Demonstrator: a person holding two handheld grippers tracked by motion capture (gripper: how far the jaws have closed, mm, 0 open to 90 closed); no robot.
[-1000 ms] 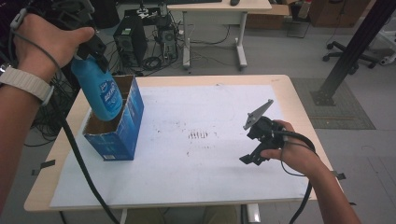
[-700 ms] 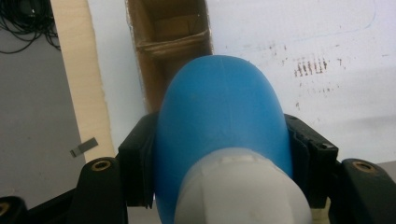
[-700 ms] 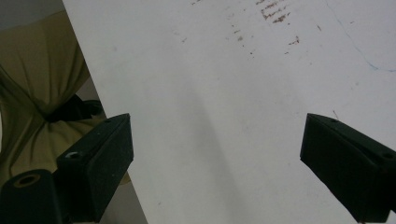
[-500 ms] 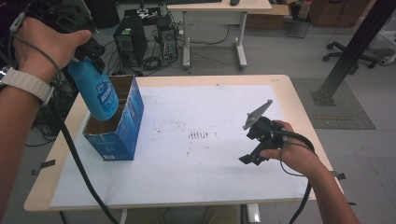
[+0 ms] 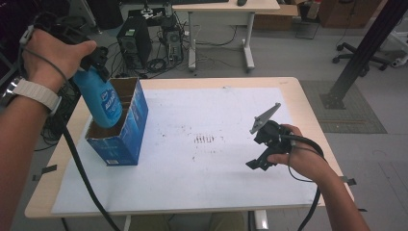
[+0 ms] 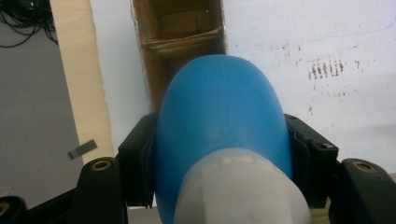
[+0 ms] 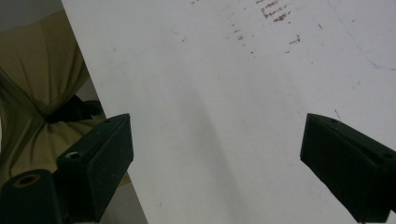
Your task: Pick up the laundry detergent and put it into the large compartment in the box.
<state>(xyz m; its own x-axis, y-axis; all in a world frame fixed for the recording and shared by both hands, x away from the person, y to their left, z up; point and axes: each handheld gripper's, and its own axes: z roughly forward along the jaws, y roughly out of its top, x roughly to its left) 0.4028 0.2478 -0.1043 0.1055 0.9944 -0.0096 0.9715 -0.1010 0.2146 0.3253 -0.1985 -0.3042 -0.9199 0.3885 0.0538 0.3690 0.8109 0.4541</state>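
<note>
Bottle (image 5: 100,98) clamped in left gripper (image 5: 91,67) — long axis tilted, base in mouth of blue box (image 5: 129,126), directly below jaws. Right gripper (image 5: 263,149) open, holding nothing, well apart over white sheet (image 5: 216,115) — left hand nearer.

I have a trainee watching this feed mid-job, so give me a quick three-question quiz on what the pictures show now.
1. True or false: the left gripper is shut on the blue spray bottle.
2. Where is the bottle's lower end? A) flat on the white sheet B) at the open top of the blue cardboard box C) on the floor
3. Fill in: the right gripper hangs over the white sheet with its jaws ____ and nothing between them.

Key: 1 true. 2 B; how deep it sits inside cannot be told. 3 open.
</note>
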